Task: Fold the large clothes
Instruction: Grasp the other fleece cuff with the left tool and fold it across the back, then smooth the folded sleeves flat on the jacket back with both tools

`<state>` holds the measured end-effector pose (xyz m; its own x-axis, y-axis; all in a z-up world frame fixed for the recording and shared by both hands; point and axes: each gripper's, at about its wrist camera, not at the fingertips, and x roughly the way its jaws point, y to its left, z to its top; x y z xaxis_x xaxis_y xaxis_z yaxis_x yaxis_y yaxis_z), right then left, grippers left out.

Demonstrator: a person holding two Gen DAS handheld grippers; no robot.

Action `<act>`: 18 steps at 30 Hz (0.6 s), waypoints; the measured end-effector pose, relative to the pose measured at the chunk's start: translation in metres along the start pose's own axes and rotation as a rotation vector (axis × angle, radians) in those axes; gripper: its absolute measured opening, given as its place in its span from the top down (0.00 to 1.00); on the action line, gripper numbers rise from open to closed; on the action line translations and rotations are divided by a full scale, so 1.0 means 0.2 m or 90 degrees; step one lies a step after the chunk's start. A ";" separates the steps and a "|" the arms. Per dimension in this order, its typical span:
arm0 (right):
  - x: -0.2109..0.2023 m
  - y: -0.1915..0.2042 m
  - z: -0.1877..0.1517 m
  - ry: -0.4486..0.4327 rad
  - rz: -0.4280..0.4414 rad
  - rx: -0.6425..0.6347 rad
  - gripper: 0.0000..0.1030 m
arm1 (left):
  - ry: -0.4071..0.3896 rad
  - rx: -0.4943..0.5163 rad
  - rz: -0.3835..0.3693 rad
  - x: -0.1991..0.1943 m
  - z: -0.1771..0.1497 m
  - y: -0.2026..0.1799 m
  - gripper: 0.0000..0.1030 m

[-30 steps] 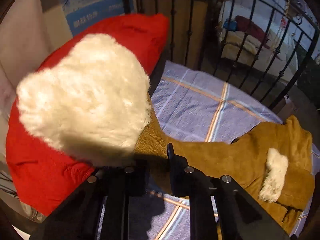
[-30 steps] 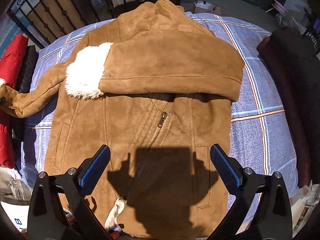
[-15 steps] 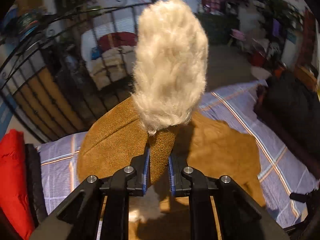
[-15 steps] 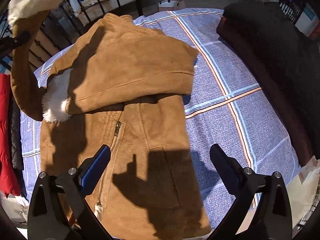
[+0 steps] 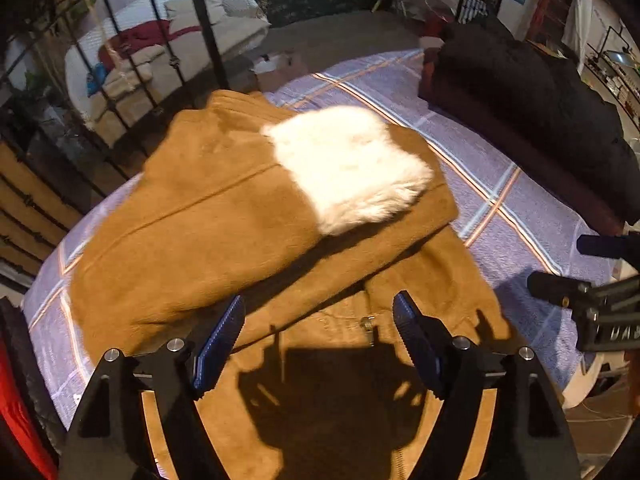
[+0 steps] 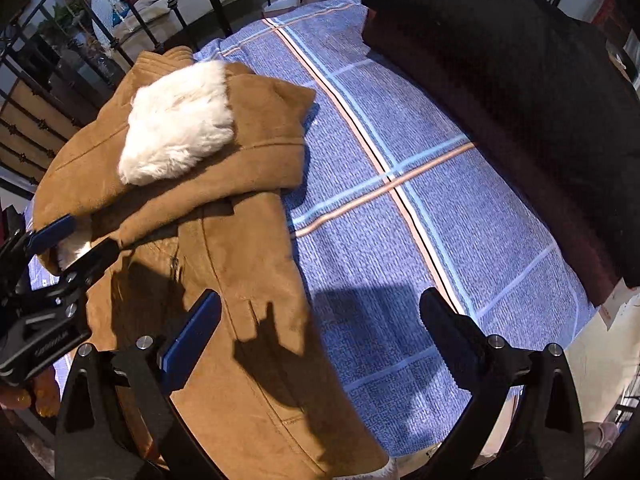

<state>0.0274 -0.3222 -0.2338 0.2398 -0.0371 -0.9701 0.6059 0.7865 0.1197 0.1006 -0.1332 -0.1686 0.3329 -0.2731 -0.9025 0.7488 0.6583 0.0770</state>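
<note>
A tan suede coat (image 5: 192,240) lies on the checked blue bedspread (image 5: 500,184). Both sleeves are folded across its chest. The upper sleeve's white fur cuff (image 5: 352,164) lies on top; it also shows in the right wrist view (image 6: 176,124). My left gripper (image 5: 320,340) is open and empty above the coat's zipper (image 5: 366,326). It also shows at the left of the right wrist view (image 6: 68,240). My right gripper (image 6: 320,332) is open and empty, over the coat's right edge (image 6: 256,280) and the bedspread (image 6: 400,220). It shows at the right edge of the left wrist view (image 5: 600,268).
A dark blanket (image 6: 520,92) lies along the bed's right side. Black iron bed rails (image 5: 200,24) stand behind the coat. A red garment (image 5: 24,432) sits at the far left. Another bed (image 5: 160,44) stands beyond the rails.
My left gripper carried the fur-cuffed sleeve across the coat, laid it on the chest and opened. My right gripper shifted right, toward the coat's edge.
</note>
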 end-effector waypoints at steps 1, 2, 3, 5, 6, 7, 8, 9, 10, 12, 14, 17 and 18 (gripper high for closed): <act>0.00 0.04 0.04 -0.005 0.011 -0.013 0.05 | -0.007 -0.013 0.023 -0.03 -0.02 0.06 0.27; 0.00 0.09 0.09 -0.010 0.023 -0.030 0.05 | -0.013 -0.031 0.045 -0.05 -0.03 0.13 0.27; 0.00 0.14 0.14 -0.015 0.032 -0.047 0.05 | -0.016 -0.055 0.065 -0.07 -0.02 0.22 0.27; 0.01 0.27 0.24 -0.025 0.046 -0.087 0.05 | -0.001 -0.102 0.104 -0.07 -0.02 0.38 0.26; 0.01 0.36 0.30 -0.028 0.053 -0.115 0.05 | 0.008 -0.120 0.122 -0.06 -0.01 0.46 0.26; 0.01 0.43 0.34 -0.032 0.058 -0.137 0.05 | 0.015 -0.139 0.137 -0.05 0.00 0.53 0.26; 0.02 0.50 0.38 -0.037 0.059 -0.163 0.05 | 0.022 -0.155 0.147 -0.04 0.00 0.59 0.26; 0.03 0.59 0.42 -0.043 0.053 -0.192 0.05 | 0.029 -0.167 0.151 -0.02 0.02 0.64 0.26; 0.04 0.67 0.45 -0.047 0.043 -0.214 0.05 | 0.035 -0.175 0.156 0.01 0.03 0.68 0.26; 0.09 0.78 0.52 -0.040 0.041 -0.235 0.05 | 0.048 -0.177 0.154 0.07 0.06 0.71 0.25; 0.17 0.84 0.55 -0.020 0.036 -0.246 0.05 | 0.069 -0.173 0.148 0.15 0.08 0.72 0.22; 0.35 0.86 0.56 0.029 -0.007 -0.267 0.05 | 0.110 -0.157 0.156 0.30 0.09 0.72 0.19; 0.43 0.86 0.55 0.054 -0.027 -0.272 0.05 | 0.125 -0.152 0.160 0.35 0.08 0.72 0.16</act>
<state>0.2349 -0.2585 -0.2729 0.1478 -0.0390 -0.9883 0.2420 0.9703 -0.0022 0.2415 -0.0691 -0.2139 0.3559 0.0406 -0.9337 0.4964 0.8383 0.2256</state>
